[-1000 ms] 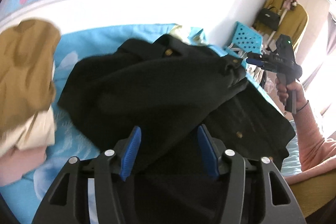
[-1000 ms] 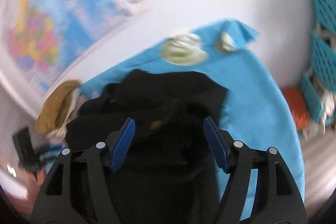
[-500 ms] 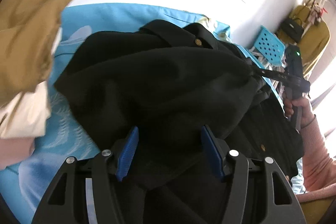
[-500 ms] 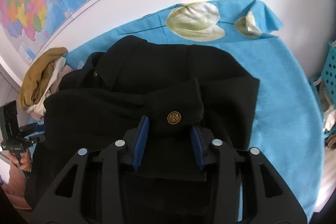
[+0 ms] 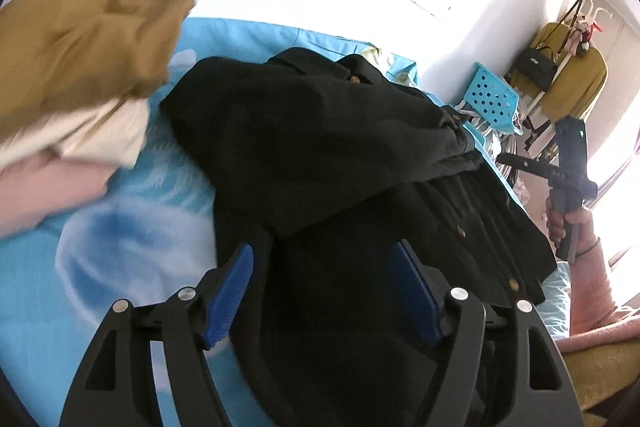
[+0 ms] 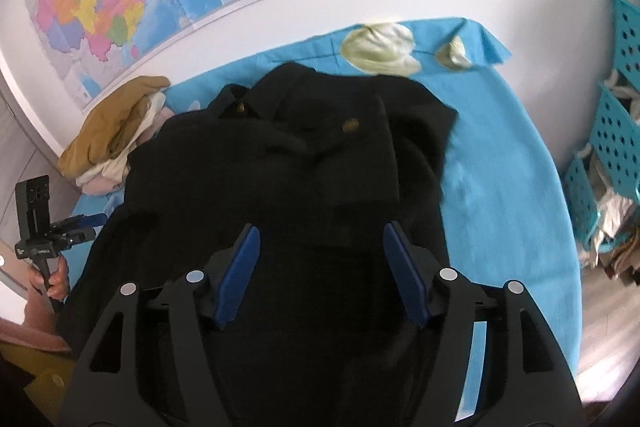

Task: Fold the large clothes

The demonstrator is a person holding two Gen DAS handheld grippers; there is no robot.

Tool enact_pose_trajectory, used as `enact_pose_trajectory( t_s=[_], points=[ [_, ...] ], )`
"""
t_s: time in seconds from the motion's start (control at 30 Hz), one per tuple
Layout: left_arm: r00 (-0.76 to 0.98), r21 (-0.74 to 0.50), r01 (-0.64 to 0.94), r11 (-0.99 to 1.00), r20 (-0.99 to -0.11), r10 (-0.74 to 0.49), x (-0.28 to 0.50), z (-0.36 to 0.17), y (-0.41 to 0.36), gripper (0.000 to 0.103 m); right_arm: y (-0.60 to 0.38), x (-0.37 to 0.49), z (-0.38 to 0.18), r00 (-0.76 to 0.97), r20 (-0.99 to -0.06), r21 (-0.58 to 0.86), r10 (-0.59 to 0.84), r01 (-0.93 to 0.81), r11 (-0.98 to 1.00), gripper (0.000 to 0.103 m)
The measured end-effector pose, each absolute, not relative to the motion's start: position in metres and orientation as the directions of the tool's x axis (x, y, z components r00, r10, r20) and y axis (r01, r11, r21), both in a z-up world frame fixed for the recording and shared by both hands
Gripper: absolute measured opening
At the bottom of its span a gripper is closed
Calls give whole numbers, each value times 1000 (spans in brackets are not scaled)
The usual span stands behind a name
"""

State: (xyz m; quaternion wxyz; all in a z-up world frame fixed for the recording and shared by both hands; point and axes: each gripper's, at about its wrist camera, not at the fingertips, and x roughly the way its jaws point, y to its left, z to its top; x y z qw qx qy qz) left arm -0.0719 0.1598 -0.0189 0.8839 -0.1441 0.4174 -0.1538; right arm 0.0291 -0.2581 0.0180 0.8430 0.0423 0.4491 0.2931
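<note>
My left gripper (image 5: 320,291) and right gripper (image 6: 320,271) have just been opening; both hang with jaws apart over the black coat (image 6: 280,167), gripping nothing.

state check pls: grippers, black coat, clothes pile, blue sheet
left gripper: open, jaws just widened, fingers not pinching the cloth
right gripper: open, jaws just widened, nothing pinched
black coat: partly folded, sleeves laid over the body, lying on the sheet
clothes pile: stacked, mustard piece on top, beside the coat
blue sheet: spread flat under everything
</note>
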Motion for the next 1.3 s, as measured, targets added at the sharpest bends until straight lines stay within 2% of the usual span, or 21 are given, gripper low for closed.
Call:
enact_pose_trajectory(
  t_s=[0.2, 0.3, 0.57, 0.97, 1.1, 1.3],
  points=[
    [627, -369, 116, 922, -693, -356, -105, -20, 164, 77, -284, -4, 15, 436, -723, 370, 536, -412, 833, 66],
    [633, -356, 112, 928, -694, -343, -115, -19, 158, 77, -285, -17, 15, 440, -713, 380, 546, -413, 828, 68],
    [667, -246, 119, 962, -697, -261, -131, -9, 131, 78, -279, -40, 11, 435, -679, 429, 591, -418, 801, 70],
    [679, -232, 108, 967, -693, -243, -157, -9, 125, 84, -278, -61, 11, 440, -666, 444, 603, -416, 794, 73],
    [685, -277, 88, 957, -681, -260, -172, -10, 138, 90, -299, -67, 18, 485, -650, 444, 585, -382, 810, 79],
    [679, -468, 49, 883, -632, -373, -195, -23, 172, 91, -330, -69, 7, 488, -669, 465, 561, -315, 828, 86]
  ],
)
